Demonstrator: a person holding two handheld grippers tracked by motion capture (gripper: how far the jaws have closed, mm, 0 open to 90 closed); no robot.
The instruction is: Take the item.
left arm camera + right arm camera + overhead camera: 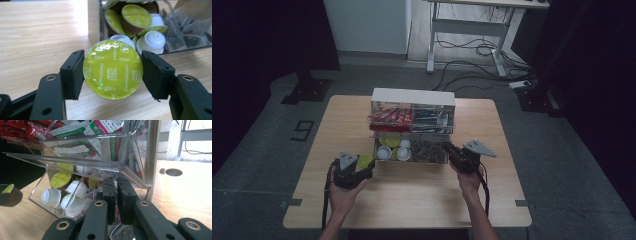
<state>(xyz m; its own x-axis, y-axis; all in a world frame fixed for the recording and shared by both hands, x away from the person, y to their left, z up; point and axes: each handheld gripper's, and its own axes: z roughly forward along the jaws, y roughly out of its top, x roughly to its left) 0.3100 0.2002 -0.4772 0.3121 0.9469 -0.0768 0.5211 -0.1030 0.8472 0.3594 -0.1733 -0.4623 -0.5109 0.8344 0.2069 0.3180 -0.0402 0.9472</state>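
A coffee capsule (113, 69) with a yellow-green "Cappuccino" foil lid sits between the fingers of my left gripper (113, 73), which is shut on its sides. In the high view this gripper (362, 166) holds the capsule (365, 161) just left of the clear organizer's lower bin (412, 159). That bin (37, 200) is tilted out and holds more capsules (51, 197) and tea bags (427, 149). My right gripper (116, 185) is closed to a thin slit at the bin's right front corner (451, 152) and appears to pinch its clear wall.
The organizer (413, 96) has a white top, red packets (389, 117) upper left and sachets (432, 120) upper right. A round cable hole (173, 172) is in the table beside it. Bare wood lies in front. Desk legs and cables stand on the floor behind.
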